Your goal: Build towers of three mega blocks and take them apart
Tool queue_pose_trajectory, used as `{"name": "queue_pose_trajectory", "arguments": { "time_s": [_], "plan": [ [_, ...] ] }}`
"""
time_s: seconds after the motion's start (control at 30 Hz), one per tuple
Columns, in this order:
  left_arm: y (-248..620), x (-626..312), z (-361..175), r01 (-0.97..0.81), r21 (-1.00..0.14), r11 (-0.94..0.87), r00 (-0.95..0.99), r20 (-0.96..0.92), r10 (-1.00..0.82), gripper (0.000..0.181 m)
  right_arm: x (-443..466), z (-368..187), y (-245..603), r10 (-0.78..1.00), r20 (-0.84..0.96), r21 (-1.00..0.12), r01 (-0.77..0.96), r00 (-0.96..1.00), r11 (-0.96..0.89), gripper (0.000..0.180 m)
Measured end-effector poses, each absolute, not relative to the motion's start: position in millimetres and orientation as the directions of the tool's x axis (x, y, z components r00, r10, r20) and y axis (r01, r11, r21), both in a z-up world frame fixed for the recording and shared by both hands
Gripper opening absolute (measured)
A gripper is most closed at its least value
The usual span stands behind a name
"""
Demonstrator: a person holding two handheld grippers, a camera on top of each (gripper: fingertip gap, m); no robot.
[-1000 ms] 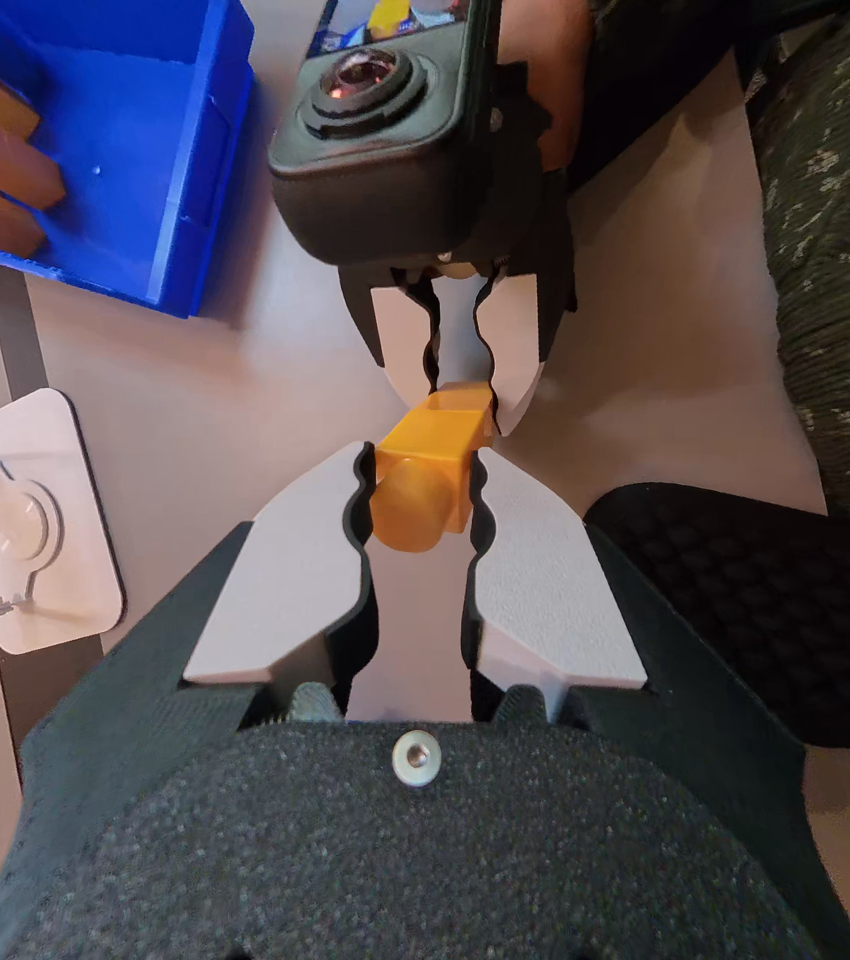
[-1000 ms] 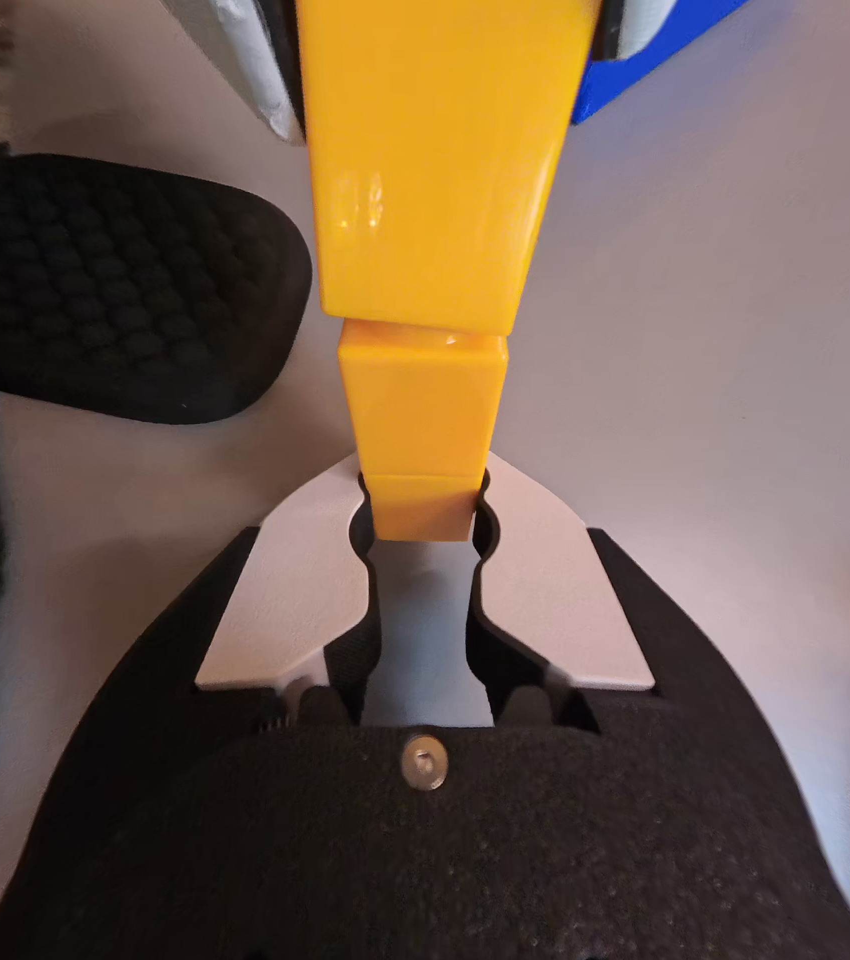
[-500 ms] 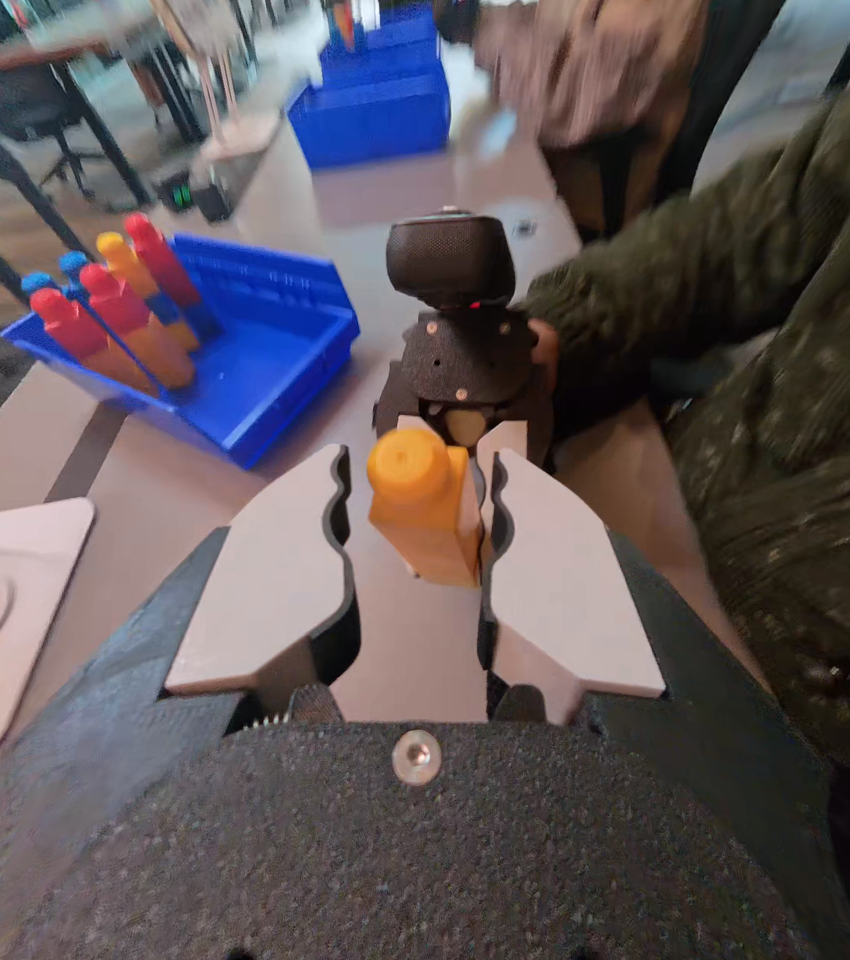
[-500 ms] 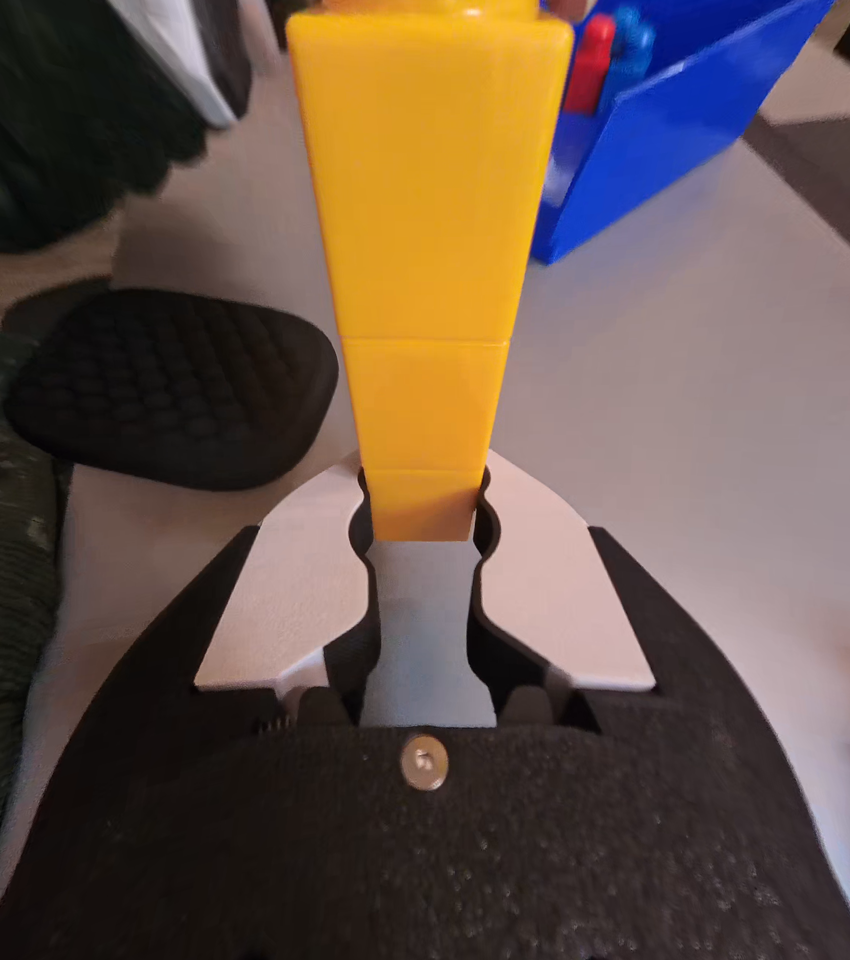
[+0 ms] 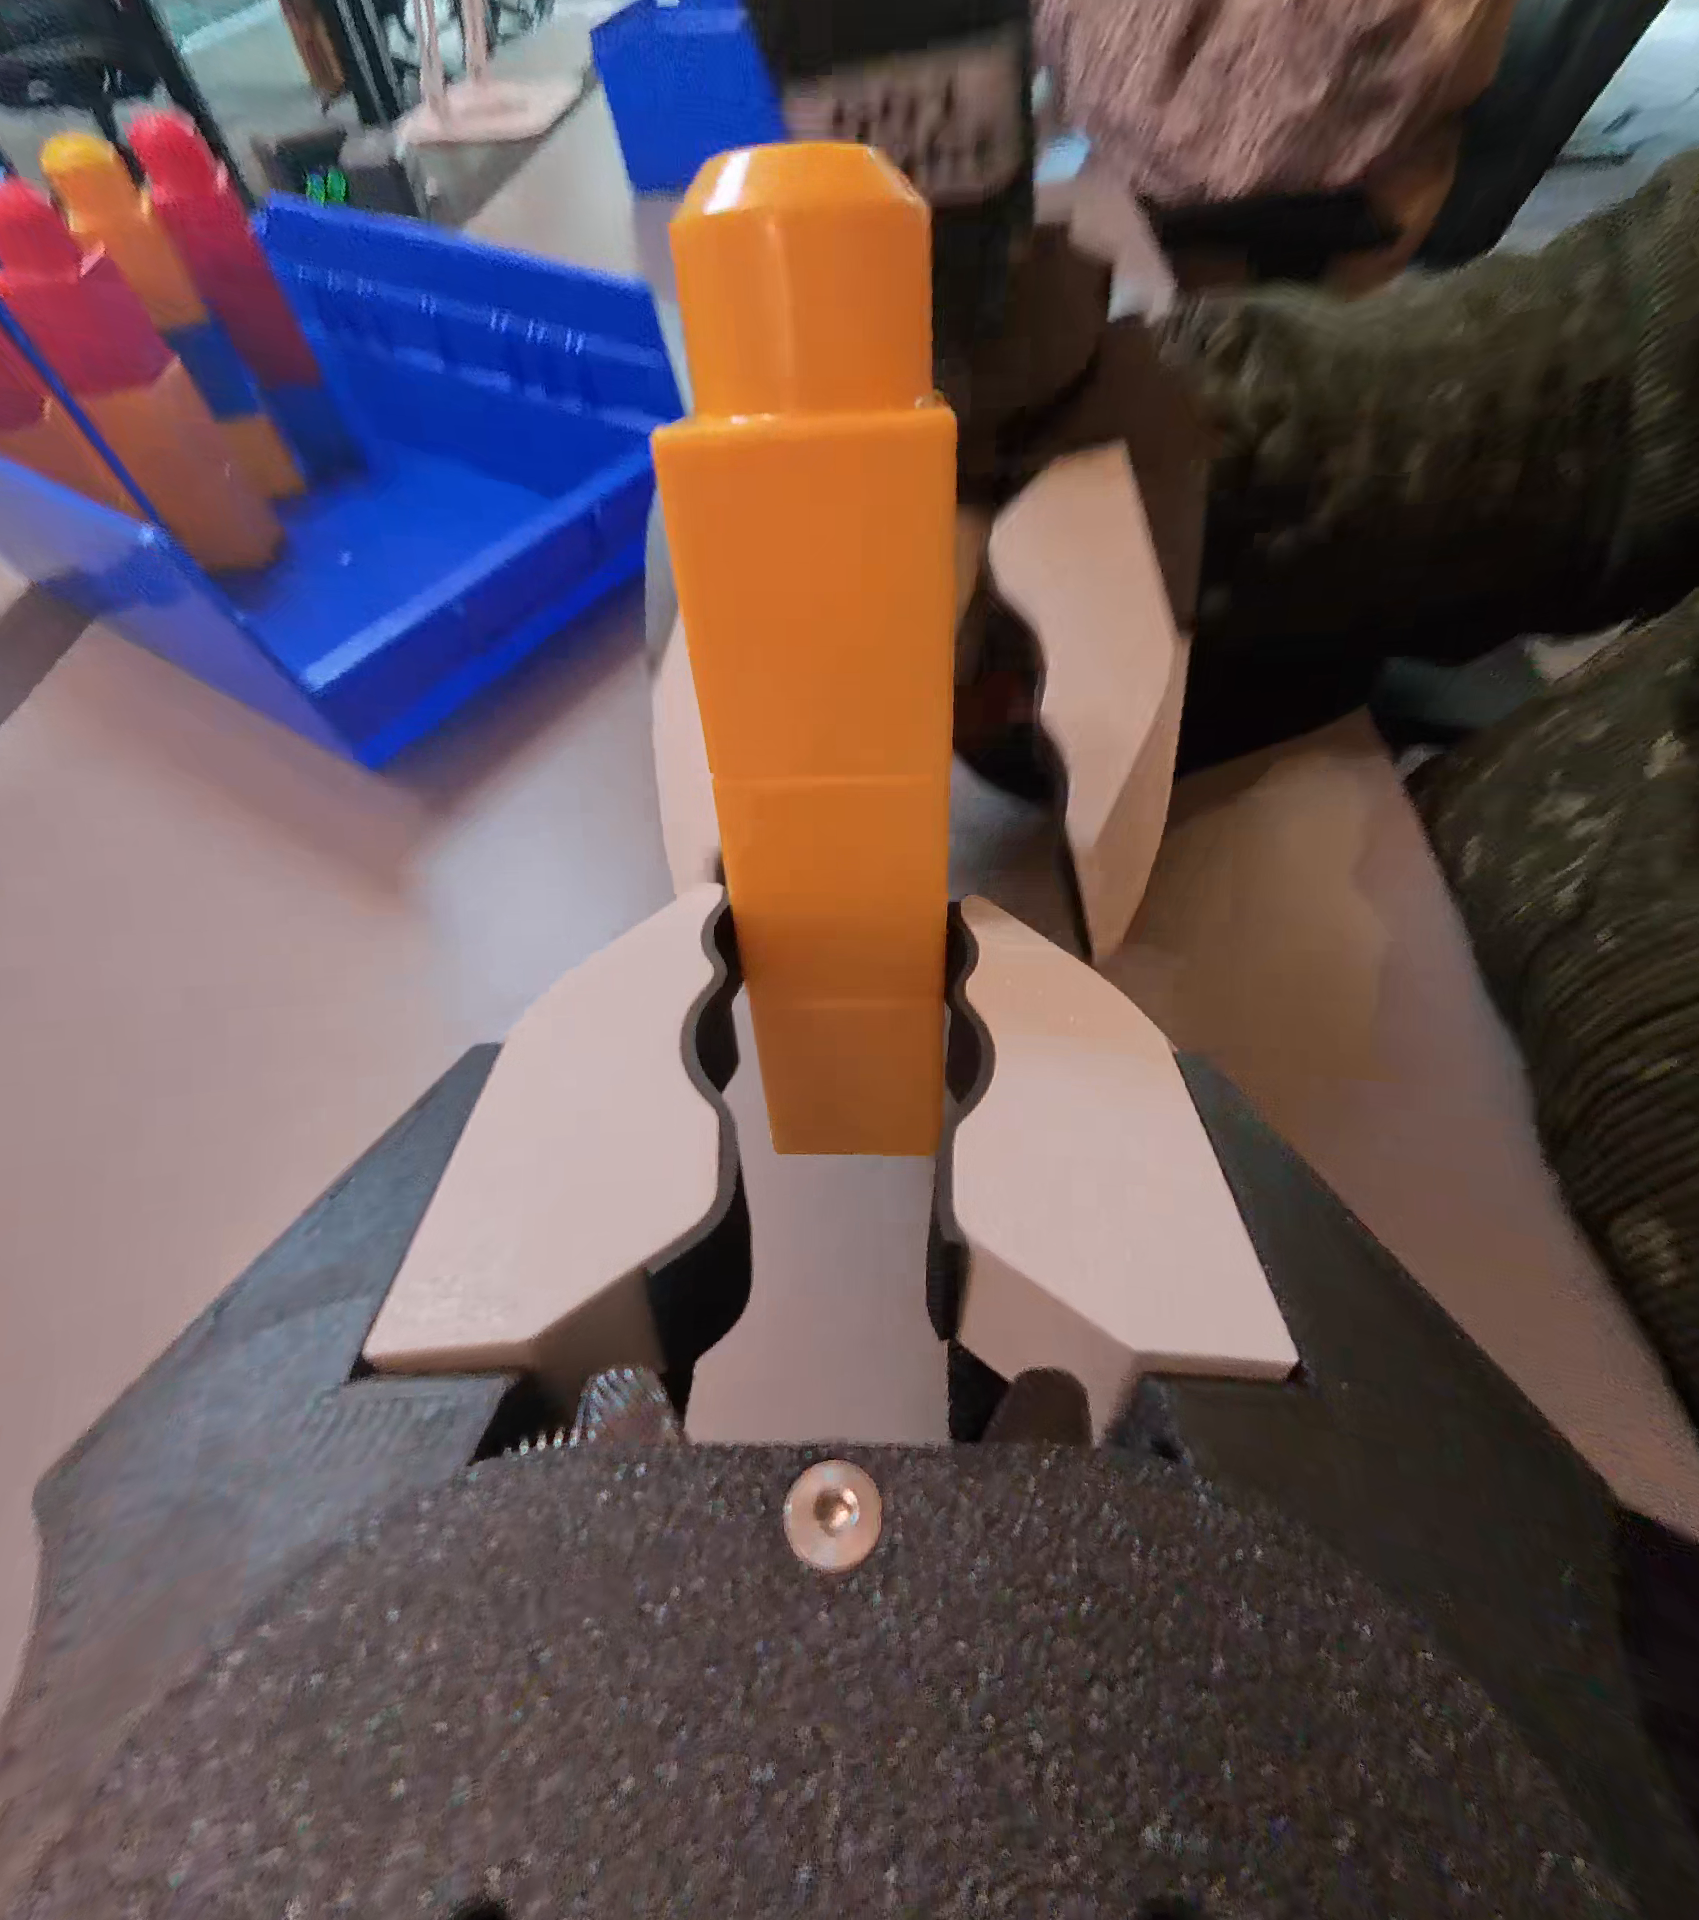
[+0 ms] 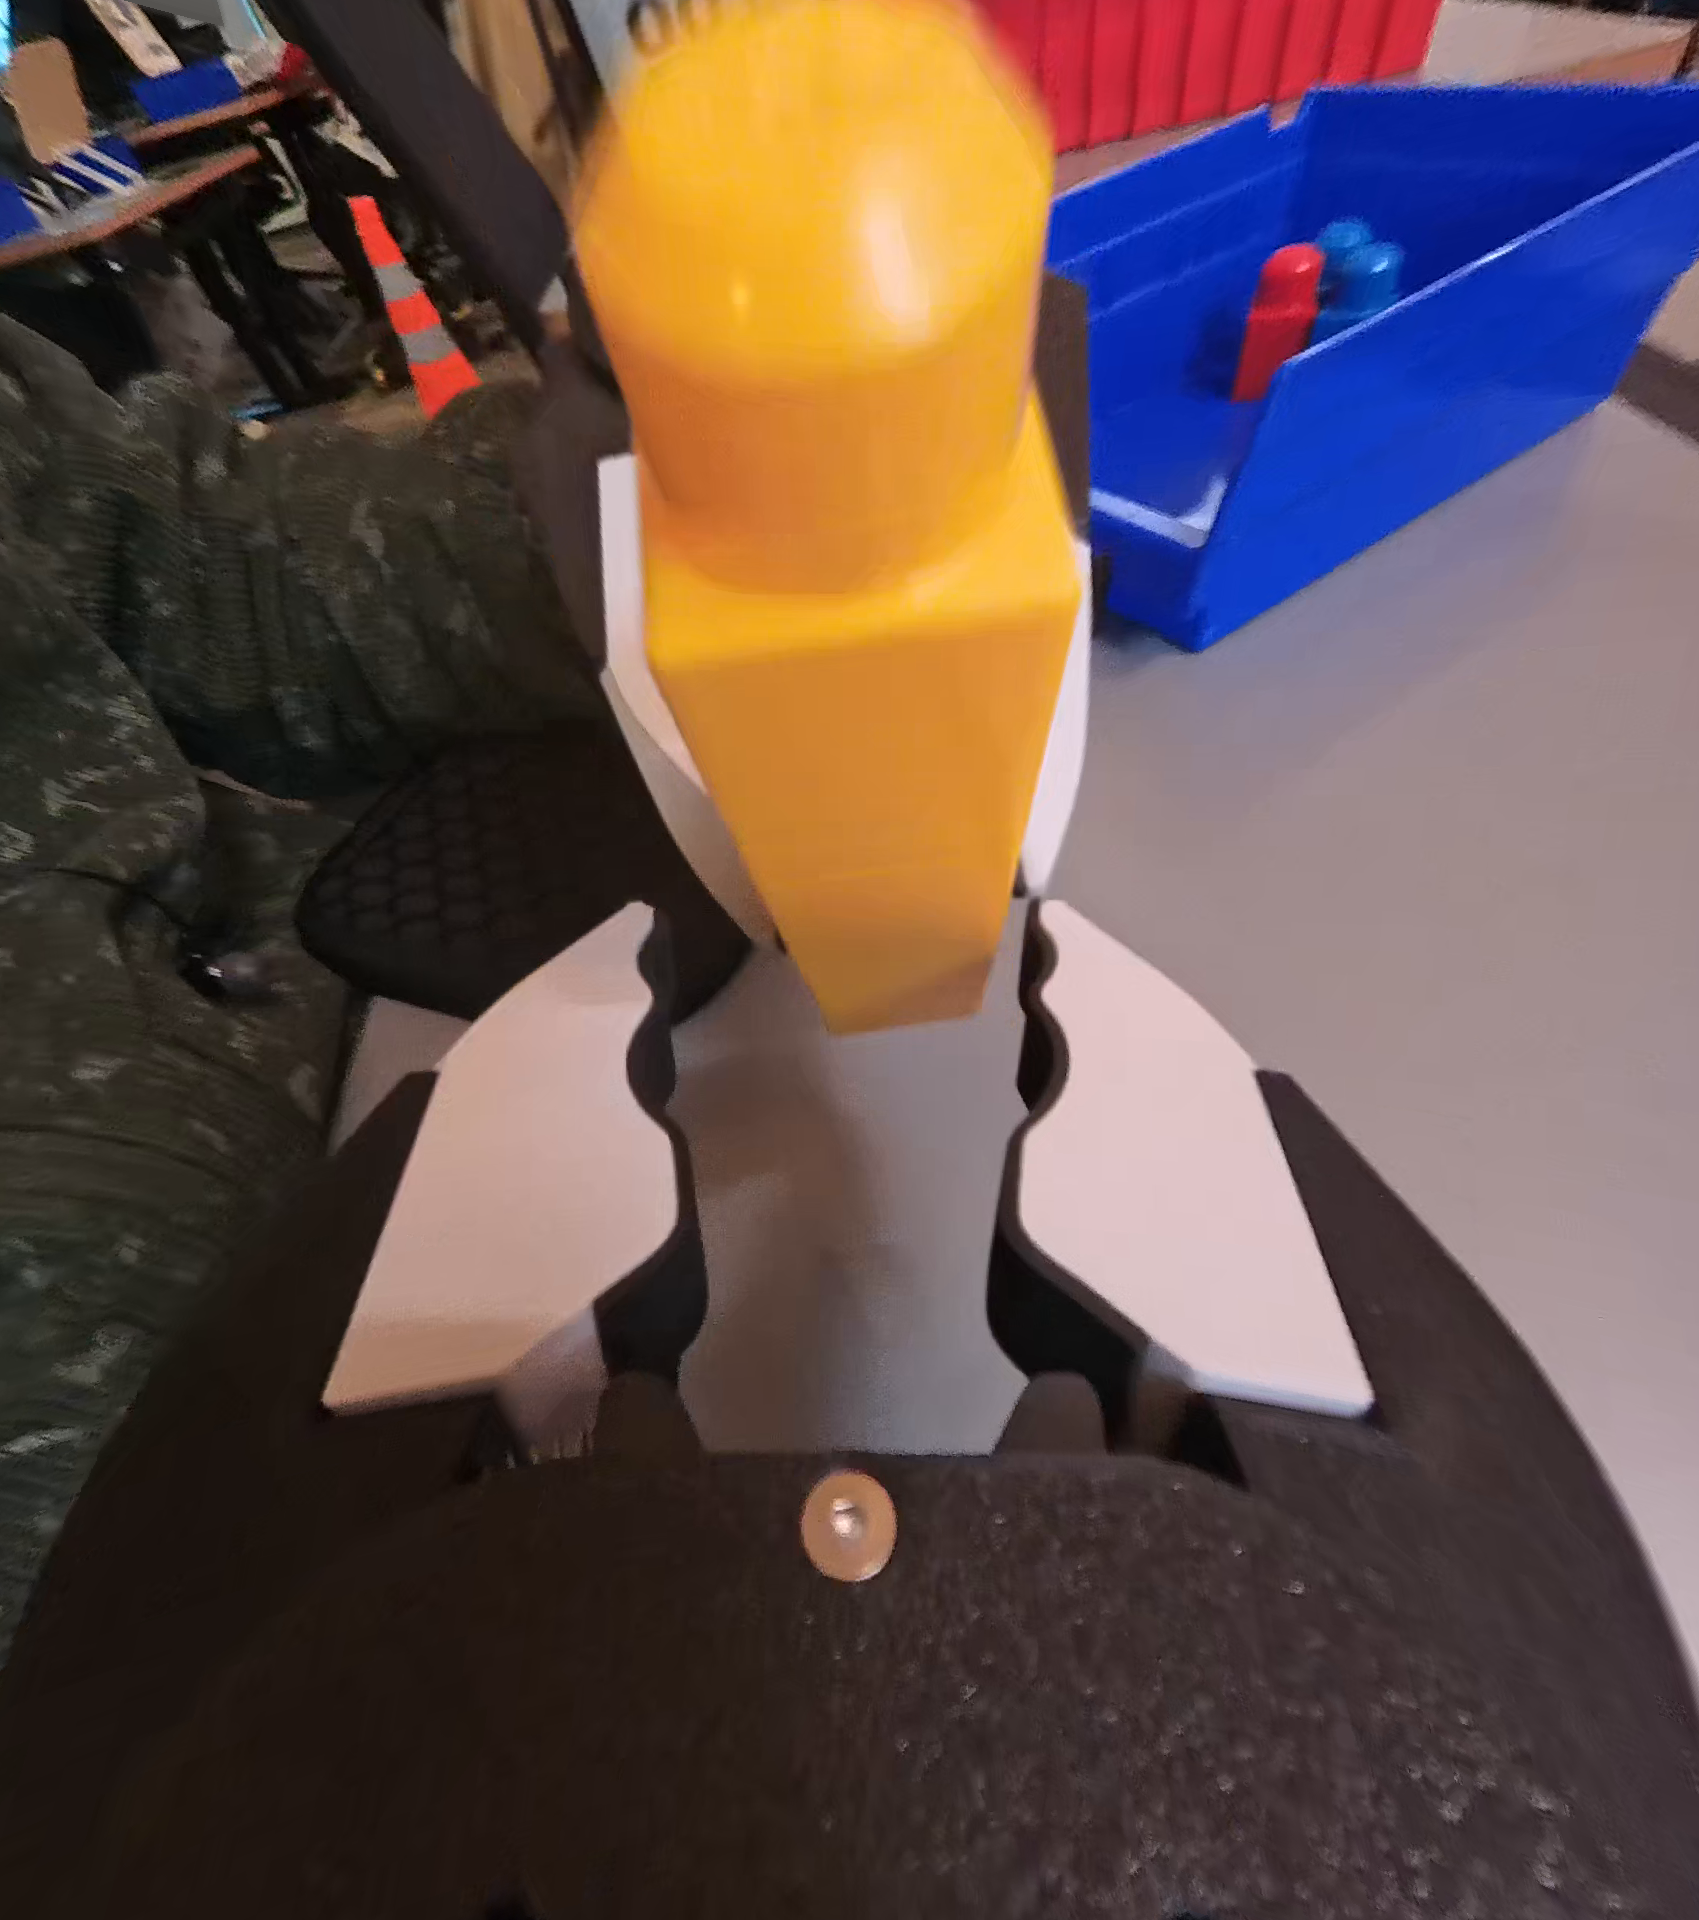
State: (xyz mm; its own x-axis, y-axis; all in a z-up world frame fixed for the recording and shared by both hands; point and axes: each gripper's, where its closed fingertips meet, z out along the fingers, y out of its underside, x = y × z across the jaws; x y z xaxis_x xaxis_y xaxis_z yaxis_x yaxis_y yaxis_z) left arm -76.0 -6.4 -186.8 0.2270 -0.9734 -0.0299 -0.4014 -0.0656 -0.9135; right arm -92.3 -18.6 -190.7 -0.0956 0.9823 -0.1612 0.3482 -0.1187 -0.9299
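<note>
Between your left tool's (image 5: 845,1013) fingers, closed on its lowest block, the orange tower (image 5: 814,665) of three stands upright above the desk (image 5: 201,987). Your right tool (image 6: 840,997) gapes wide, its fingers clear of the tower's base. Farther off, toward the desk's far edge, the blue bin (image 5: 471,582) holds red, orange and blue towers (image 5: 149,343).
</note>
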Motion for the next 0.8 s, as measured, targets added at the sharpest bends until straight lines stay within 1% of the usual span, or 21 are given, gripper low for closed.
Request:
{"name": "queue_pose_trajectory", "arguments": {
  "time_s": [0.07, 0.13, 0.2, 0.27, 0.33, 0.43, 0.5, 0.53, 0.6, 0.67, 0.73, 0.8],
  "plan": [
    [-3.7, -84.8, -206.6, -0.494, -0.867, -0.073, 0.236, -0.053, -0.97, 0.037, -85.0, -179.7, -7.4, 0.992, -0.111, -0.949, 0.303, -0.063, -0.087, 0.067],
    [-4.2, -88.3, -220.4, -0.545, -0.835, -0.077, 0.233, -0.062, -0.97, 0.037, -77.4, -164.3, 0.6, 0.996, -0.087, -0.969, 0.236, -0.037, -0.076, 0.066],
    [-6.0, -87.2, -227.6, -0.575, -0.815, -0.073, 0.221, -0.068, -0.973, 0.037, -72.0, -160.6, 6.2, 0.999, -0.037, -0.972, 0.234, -0.007, -0.034, 0.064],
    [-6.2, -86.1, -230.9, -0.593, -0.803, -0.069, 0.217, -0.076, -0.973, 0.037, -69.2, -164.0, 5.9, 1.0, 0.016, -0.965, 0.263, -0.007, 0.017, 0.055],
    [-5.6, -86.5, -232.8, -0.597, -0.8, -0.066, 0.215, -0.08, -0.973, 0.037, -67.5, -164.9, -0.7, 0.997, 0.057, -0.957, 0.281, -0.044, 0.067, 0.034],
    [-7.6, -83.3, -227.4, -0.56, -0.827, -0.036, 0.201, -0.093, -0.975, 0.037, -65.3, -160.4, -5.7, 0.996, 0.066, -0.947, 0.31, -0.066, 0.083, 0.033],
    [1.1, -84.7, -217.2, -0.51, -0.859, -0.049, 0.253, -0.096, -0.963, 0.037, -58.3, -149.4, 0.6, 0.995, 0.087, -0.939, 0.329, -0.041, 0.096, 0.033],
    [8.7, -88.3, -210.3, -0.478, -0.877, -0.053, 0.293, -0.102, -0.951, 0.042, -51.2, -139.5, 10.1, 0.995, 0.102, -0.937, 0.335, -0.006, 0.098, 0.033],
    [21.1, -97.8, -190.3, -0.367, -0.929, -0.05, 0.36, -0.093, -0.928, 0.035, -29.2, -115.7, 42.7, 0.988, 0.107, -0.936, 0.348, 0.114, 0.061, 0.033],
    [32.1, -110.2, -170.5, -0.249, -0.967, -0.047, 0.427, -0.066, -0.902, 0.026, 2.7, -96.0, 90.4, 0.951, 0.136, -0.918, 0.395, 0.278, 0.016, 0.033],
    [41.3, -123.4, -157.3, -0.176, -0.984, -0.028, 0.487, -0.063, -0.871, 0.017, 45.4, -83.2, 151.5, 0.854, 0.219, -0.881, 0.471, 0.471, -0.034, 0.033],
    [49.2, -135.1, -148.5, -0.138, -0.99, 0.002, 0.546, -0.078, -0.834, 0.011, 91.4, -84.3, 209.0, 0.751, 0.27, -0.826, 0.546, 0.603, -0.141, 0.033]
  ]
}}
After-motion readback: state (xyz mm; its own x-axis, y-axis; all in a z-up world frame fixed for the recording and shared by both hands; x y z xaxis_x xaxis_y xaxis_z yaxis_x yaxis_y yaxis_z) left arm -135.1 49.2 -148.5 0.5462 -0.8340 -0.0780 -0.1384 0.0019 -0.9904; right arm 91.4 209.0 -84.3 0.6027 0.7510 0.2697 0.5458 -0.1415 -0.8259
